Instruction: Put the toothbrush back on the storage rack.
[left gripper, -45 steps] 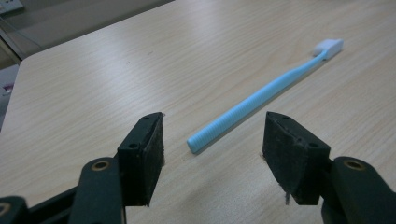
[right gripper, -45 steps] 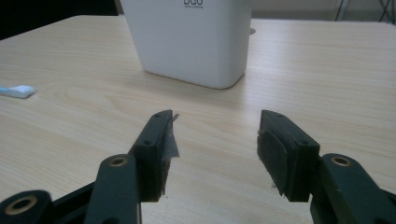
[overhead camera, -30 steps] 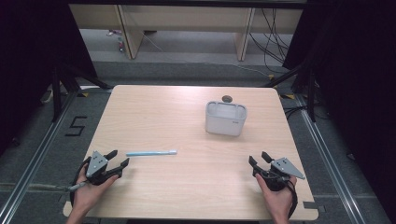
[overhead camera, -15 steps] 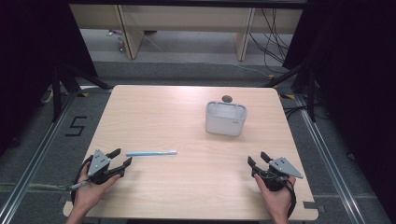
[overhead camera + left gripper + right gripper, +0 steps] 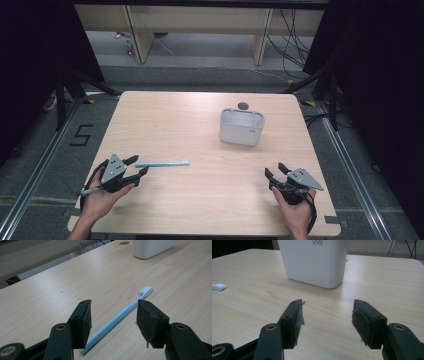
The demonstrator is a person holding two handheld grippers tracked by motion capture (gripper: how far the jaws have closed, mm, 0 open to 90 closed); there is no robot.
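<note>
Two grippers rest apart, both holding nothing.
Left gripper (image 5: pixel 134 168), jaws wide, straddles the near-left toothbrush (image 5: pixel 117 318) handle, probably to grasp it; right gripper (image 5: pixel 278 175) faces the white holder (image 5: pixel 242 126), also wide.

A light wooden desk (image 5: pixel 165 115) stands on grey floor (image 5: pixel 200 80), black curtains (image 5: pixel 30 60) flanking, wooden shelving (image 5: pixel 200 20) beyond its far edge.

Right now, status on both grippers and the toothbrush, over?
Left gripper open, fingers astride the blue toothbrush handle, not closed. Right gripper open, empty, facing the white holder. Nothing in the way.
</note>
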